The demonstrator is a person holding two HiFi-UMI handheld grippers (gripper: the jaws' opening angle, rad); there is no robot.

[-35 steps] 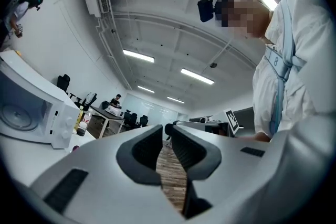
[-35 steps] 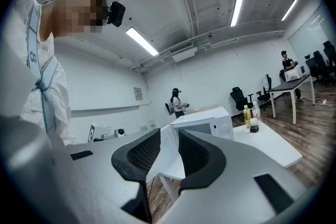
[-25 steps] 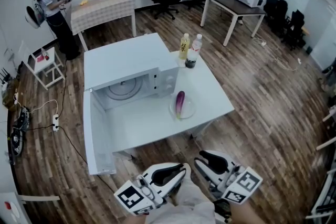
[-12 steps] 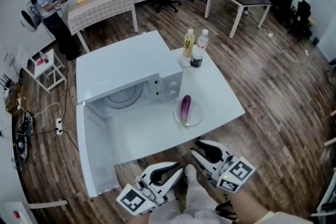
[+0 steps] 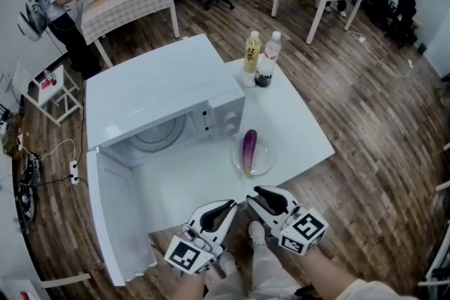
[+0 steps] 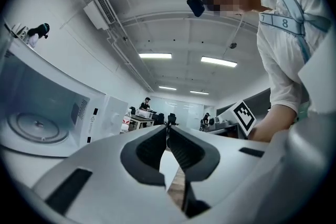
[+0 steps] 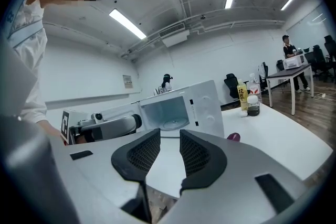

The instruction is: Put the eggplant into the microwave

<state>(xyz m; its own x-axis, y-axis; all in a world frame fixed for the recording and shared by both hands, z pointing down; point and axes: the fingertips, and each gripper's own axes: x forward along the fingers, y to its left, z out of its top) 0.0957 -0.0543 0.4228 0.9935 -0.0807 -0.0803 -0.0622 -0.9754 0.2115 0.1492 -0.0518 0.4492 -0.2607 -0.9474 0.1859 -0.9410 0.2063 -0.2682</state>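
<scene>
Left claw (image 5: 232, 206) had its tips closed together, nothing between them. Right claw (image 5: 249, 196) was part open with a clear gap between the pads, also holding nothing. Both hovered side by side at the near edge of the bench (image 5: 309, 137). Eggplant (image 5: 249, 149) lay on a clear plate (image 5: 265, 164) on the bench, just right of the microwave (image 5: 162, 88), apart from both claws. Microwave door (image 5: 105, 221) stood open, swung to the near left. Two bottles (image 5: 259, 58) stood by its far right corner
</scene>
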